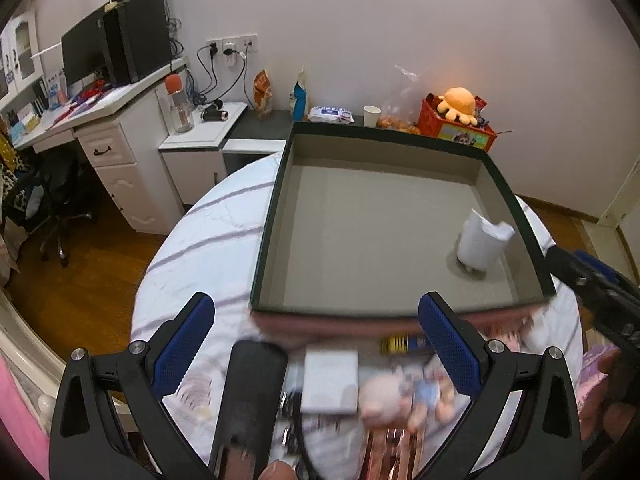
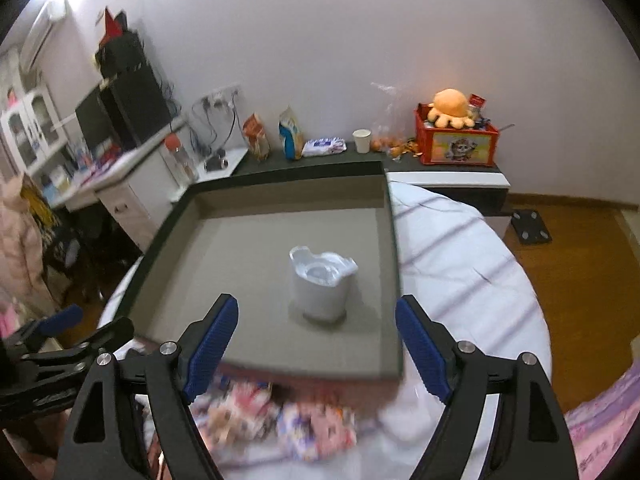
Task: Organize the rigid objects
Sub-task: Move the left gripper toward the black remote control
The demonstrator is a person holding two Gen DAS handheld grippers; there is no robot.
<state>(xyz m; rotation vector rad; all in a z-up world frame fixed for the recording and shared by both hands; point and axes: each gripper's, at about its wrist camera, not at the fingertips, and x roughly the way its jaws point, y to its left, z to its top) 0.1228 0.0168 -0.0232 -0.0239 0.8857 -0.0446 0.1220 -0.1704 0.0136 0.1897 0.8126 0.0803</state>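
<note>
Fingers of the left gripper stand spread wide with nothing between them, hovering over the near clutter on the bed: a black remote-like bar, a small white box just right of it, and a blurred plush figure further right, all too smeared to read in detail. Just beyond those blue pads sits the near wall of a large dark-rimmed tray with a grey floor, resting on the striped white bedding. Inside the tray, toward its right wall, a white cup-like container stands upright and alone. Over on the right side, the right gripper is likewise released, jaws apart and holding nothing, poised above the tray's near edge with the white container straight ahead between its fingers but well clear of them. Below it lie blurred patterned packets on the bedding. Farther off, a dark shelf along the wall carries a paper cup, a pack of wipes and a red box with an orange octopus plush on top; a white desk with a monitor stands far left.
</note>
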